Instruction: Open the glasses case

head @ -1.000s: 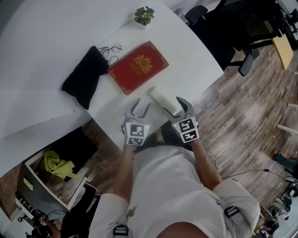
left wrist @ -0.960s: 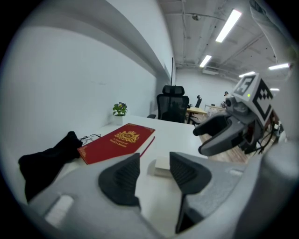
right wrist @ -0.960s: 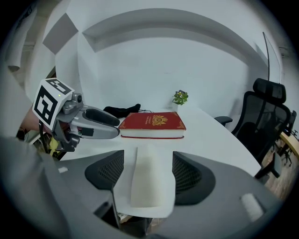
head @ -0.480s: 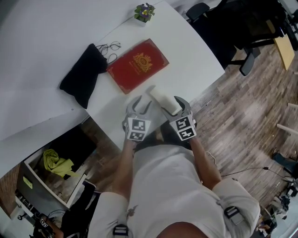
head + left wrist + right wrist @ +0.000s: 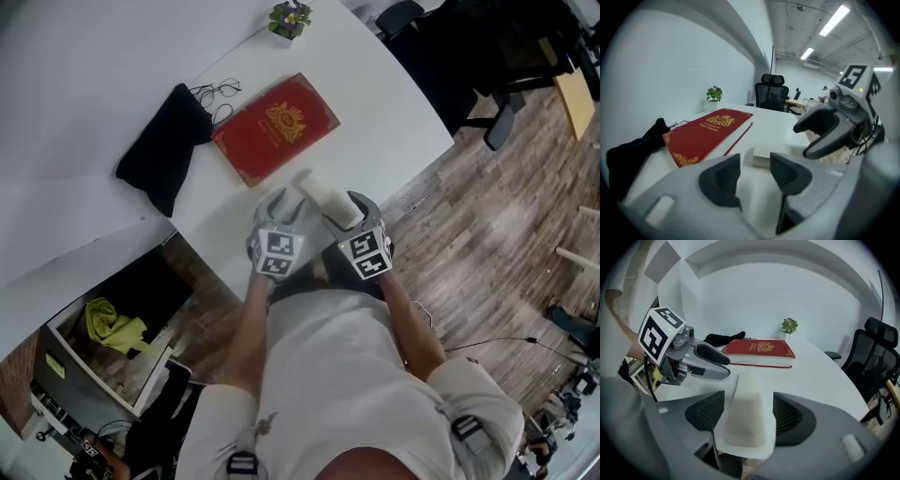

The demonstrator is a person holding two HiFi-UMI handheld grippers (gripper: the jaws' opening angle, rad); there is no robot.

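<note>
The white glasses case [image 5: 328,199] lies shut near the table's front edge, its long side pointing away from me. My right gripper [image 5: 349,217] is open, and its jaws straddle the case's near end [image 5: 743,416] with a small gap on each side. My left gripper [image 5: 281,208] is open and empty just left of the case [image 5: 773,154], with its jaws over bare table. In the left gripper view the right gripper [image 5: 829,131] reaches in from the right. In the right gripper view the left gripper [image 5: 708,364] reaches in from the left.
A red book [image 5: 275,127] lies beyond the case. Left of it are a black pouch [image 5: 164,150] and a pair of glasses [image 5: 220,92]. A small potted plant [image 5: 289,19] stands at the far edge. Office chairs [image 5: 450,47] stand right of the white table [image 5: 394,103].
Both grippers have moved forward over the table. The right one's jaws now reach around the case's near end, and the left one has come up closer beside the case.
</note>
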